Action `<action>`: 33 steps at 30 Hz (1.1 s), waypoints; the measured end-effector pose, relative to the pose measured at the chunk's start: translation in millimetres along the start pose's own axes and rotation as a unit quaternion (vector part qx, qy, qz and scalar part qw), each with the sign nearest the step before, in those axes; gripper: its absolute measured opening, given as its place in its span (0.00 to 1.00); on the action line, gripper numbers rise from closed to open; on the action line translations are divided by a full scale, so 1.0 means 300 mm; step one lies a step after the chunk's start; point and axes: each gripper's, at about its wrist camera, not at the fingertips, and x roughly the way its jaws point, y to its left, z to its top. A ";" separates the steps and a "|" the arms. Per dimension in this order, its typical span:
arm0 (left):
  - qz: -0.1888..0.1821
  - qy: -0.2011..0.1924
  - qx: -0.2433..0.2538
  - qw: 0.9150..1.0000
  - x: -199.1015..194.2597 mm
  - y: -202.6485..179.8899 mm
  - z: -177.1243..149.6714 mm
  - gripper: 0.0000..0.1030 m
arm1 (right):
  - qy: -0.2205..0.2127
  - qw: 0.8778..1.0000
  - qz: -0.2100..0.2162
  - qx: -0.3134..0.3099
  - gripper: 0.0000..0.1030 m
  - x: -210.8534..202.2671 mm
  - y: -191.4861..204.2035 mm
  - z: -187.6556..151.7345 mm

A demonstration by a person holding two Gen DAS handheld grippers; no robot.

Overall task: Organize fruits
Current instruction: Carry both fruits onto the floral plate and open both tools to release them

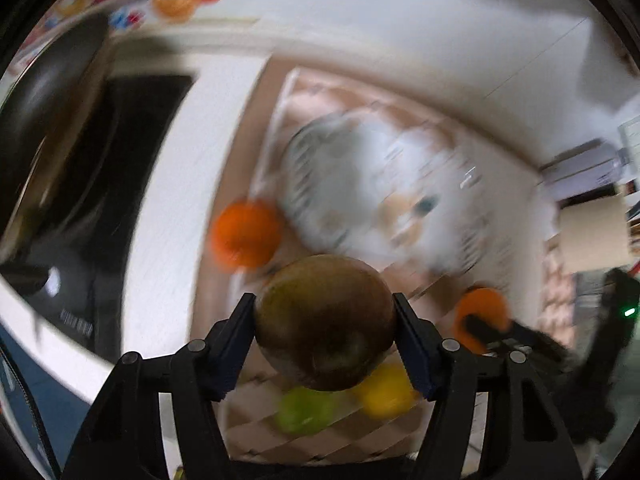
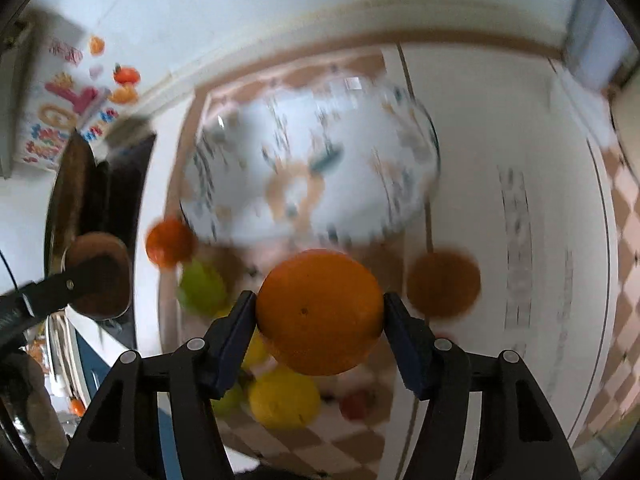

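My left gripper (image 1: 325,320) is shut on a brown-green mango (image 1: 325,320) and holds it above the checkered mat. My right gripper (image 2: 319,312) is shut on a large orange (image 2: 319,312), also lifted. A patterned white bowl (image 1: 368,196) stands ahead on the mat; it also shows in the right wrist view (image 2: 312,168). Loose fruit lies on the mat: an orange (image 1: 246,234), a green fruit (image 1: 304,410), a yellow lemon (image 1: 386,390). The right wrist view shows a small orange (image 2: 170,242), a green fruit (image 2: 202,286), a lemon (image 2: 284,398), a dark orange (image 2: 443,284) and a small red fruit (image 2: 356,404). Both views are blurred.
A black stove top with a dark pan (image 1: 52,92) lies to the left on the white counter (image 1: 176,208). The other gripper shows at the right of the left wrist view (image 1: 520,336), and at the left of the right wrist view (image 2: 60,288). A sticker-covered wall (image 2: 68,108) is behind.
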 end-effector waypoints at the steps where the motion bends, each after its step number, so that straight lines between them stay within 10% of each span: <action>1: -0.006 -0.003 0.005 1.000 0.001 -0.027 0.056 0.62 | -0.006 1.000 -0.006 -0.003 0.64 0.007 0.010 0.027; 12: -0.021 0.098 -0.028 0.995 0.394 -0.069 0.417 0.62 | 0.027 0.998 -0.049 -0.032 0.64 0.244 0.021 0.366; 26: 0.004 0.149 -0.024 0.989 0.543 -0.110 0.442 0.62 | 0.084 0.993 -0.062 -0.050 0.66 0.320 -0.022 0.441; 29: 0.001 0.143 -0.022 0.989 0.532 -0.111 0.447 0.80 | 0.076 0.994 -0.060 -0.043 0.88 0.278 -0.042 0.438; 33: 0.017 0.114 -0.005 0.993 0.475 -0.115 0.459 0.85 | 0.064 0.995 -0.073 -0.031 0.88 0.197 -0.070 0.425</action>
